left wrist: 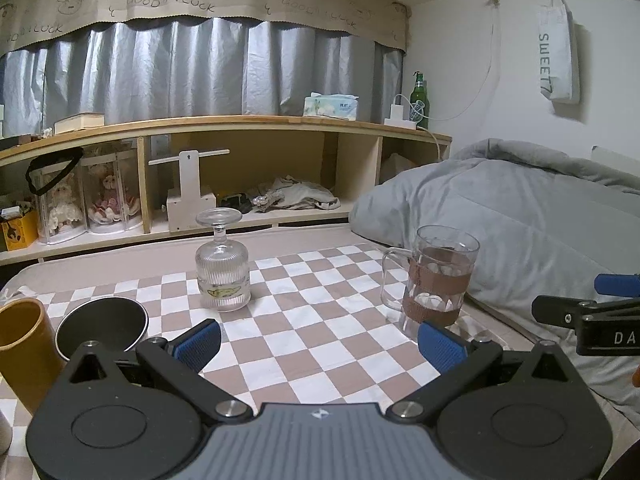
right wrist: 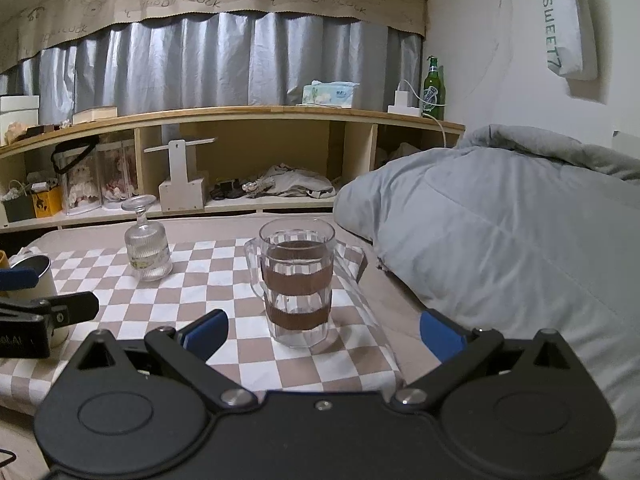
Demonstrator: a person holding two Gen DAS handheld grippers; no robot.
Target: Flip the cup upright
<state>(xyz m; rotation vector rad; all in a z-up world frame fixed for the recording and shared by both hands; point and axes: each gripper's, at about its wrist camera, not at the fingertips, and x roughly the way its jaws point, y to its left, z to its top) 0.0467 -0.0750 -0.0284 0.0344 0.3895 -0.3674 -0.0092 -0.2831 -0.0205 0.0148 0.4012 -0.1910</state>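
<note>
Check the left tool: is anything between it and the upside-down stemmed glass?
Nothing visible. The left tool is open, with only bare checkered cloth between it and the inverted stemmed glass. The handled mug stands off to the right, the black cup to the left.

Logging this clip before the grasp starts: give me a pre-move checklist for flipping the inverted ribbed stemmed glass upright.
1. Target identified: ribbed clear stemmed glass stands mouth down, foot up, on the checkered cloth: ok.
2. Left gripper open, holding nothing: ok.
3. Right gripper open, holding nothing: ok.
4. Space around target: clear handled mug with brown bands stands apart from it: ok.
5. Near left gripper: dark round bowl and yellow cylindrical cup crowd its left side: not ok.
6. Glass cracked or wet: cannot tell.
</note>
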